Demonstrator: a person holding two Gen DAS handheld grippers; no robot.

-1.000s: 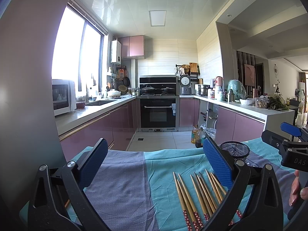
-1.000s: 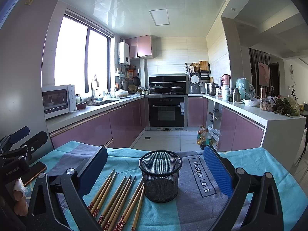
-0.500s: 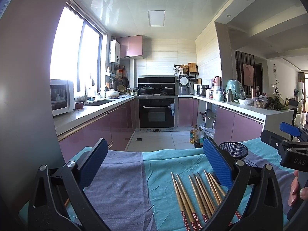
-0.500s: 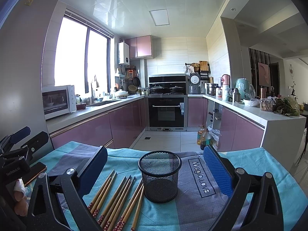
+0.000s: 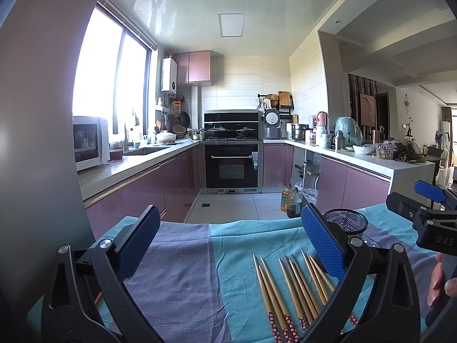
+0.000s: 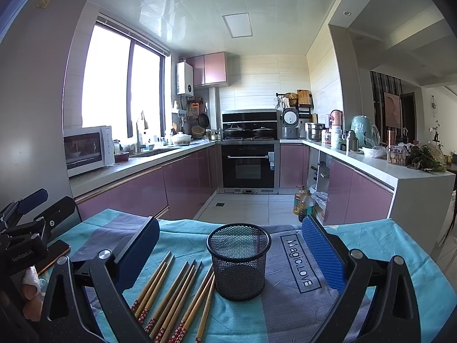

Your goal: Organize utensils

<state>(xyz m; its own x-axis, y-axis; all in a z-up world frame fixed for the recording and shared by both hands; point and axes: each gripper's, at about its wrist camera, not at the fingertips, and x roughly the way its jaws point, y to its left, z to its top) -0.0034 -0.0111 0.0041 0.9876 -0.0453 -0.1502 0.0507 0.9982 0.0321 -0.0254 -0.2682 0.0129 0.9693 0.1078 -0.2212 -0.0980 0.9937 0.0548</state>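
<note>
The left claw (image 5: 228,245) is spread wide, its blue pads (image 5: 321,244) far apart, holding and touching nothing; it hangs over the cloth (image 5: 182,274) in the lower half of its frame. The right claw (image 6: 231,254) is likewise spread wide and empty, with the cup (image 6: 239,260) showing in the gap between its pads (image 6: 322,254), apart from both.

One black mesh cup stands upright on the cloth-covered counter at lower centre of the right view; in the left view it sits at right centre, partly hidden behind the right-hand pad. The chopsticks (image 6: 174,294) lie flat on the cloth just left of the cup in the right view, in a loose fan with their patterned red ends toward the bottom edge; about ten can be counted, though some overlap and the exact number is unsure. The nearest ones lie just beside the cup's base; contact cannot be told. In the left view they lie at lower right, partly under the right-hand pad.

A person's fingers (image 5: 438,283) show at the right edge of the left view, by the other claw's body.
</note>
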